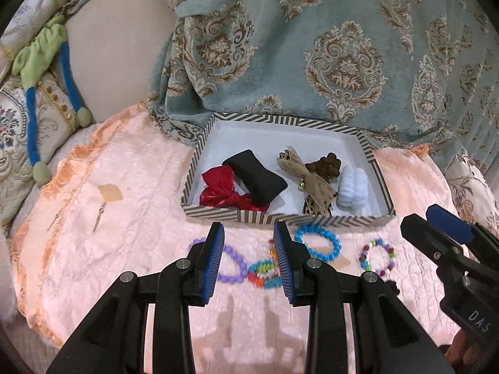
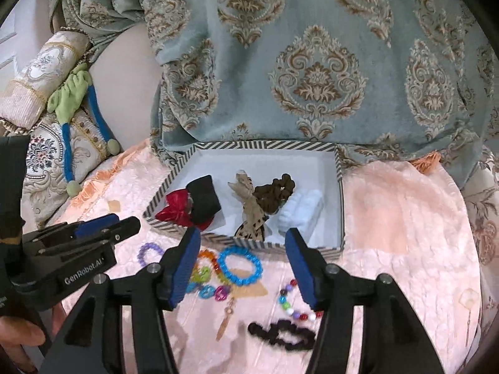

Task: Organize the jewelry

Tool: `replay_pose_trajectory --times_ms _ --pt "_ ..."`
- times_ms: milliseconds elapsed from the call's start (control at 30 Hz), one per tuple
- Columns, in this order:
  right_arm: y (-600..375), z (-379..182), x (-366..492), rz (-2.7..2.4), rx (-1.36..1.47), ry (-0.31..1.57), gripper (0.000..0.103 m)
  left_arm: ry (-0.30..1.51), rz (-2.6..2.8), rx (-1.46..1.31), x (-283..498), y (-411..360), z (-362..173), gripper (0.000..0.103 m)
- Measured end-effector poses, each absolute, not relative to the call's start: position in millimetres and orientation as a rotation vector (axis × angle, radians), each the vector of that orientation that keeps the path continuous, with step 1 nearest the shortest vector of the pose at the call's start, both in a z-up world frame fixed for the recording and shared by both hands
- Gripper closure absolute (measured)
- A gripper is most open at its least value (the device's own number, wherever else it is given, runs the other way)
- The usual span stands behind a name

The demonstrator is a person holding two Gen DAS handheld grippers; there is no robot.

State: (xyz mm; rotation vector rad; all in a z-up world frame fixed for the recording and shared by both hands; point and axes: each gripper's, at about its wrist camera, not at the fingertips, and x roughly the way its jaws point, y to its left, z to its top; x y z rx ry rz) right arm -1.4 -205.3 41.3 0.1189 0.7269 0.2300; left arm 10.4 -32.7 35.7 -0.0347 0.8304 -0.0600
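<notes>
Box (image 1: 371, 218) sits on the cloth (image 1: 124, 249), its far side against the curtain (image 1: 312, 46). In the box, left to right: bow (image 1: 224, 191) at the near-left corner, pillow (image 1: 259, 176) just behind and touching it, ribbon clip (image 1: 312, 177) in the middle, dark scrunchie (image 1: 324, 165) behind it, pale scrunchie (image 1: 352, 187) at right. In front of the box a row of bracelets lies on the cloth: bead bracelet (image 1: 230, 261) leftmost, mixed bracelet (image 1: 265, 272) next, ring bracelet (image 1: 318, 243) nearest the box, small bracelet (image 1: 379, 257) rightmost. Earrings (image 1: 99, 218) lie well left of the box. Black scrunchie (image 2: 280, 332) lies nearest the camera, in front of the bracelets.
</notes>
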Motion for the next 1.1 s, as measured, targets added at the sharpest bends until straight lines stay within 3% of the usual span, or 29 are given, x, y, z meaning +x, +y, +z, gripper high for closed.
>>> replay_pose_trajectory --times_ms 567,1100 --pt "-213 53 -52 0.228 0.111 0.728 0.04 0.85 -0.12 -0.134 -29 -7 47 0.087" --pt "-247 8 -46 0.193 0.172 0.824 0.04 1.011 -0.092 -0.342 -7 33 -1 0.08"
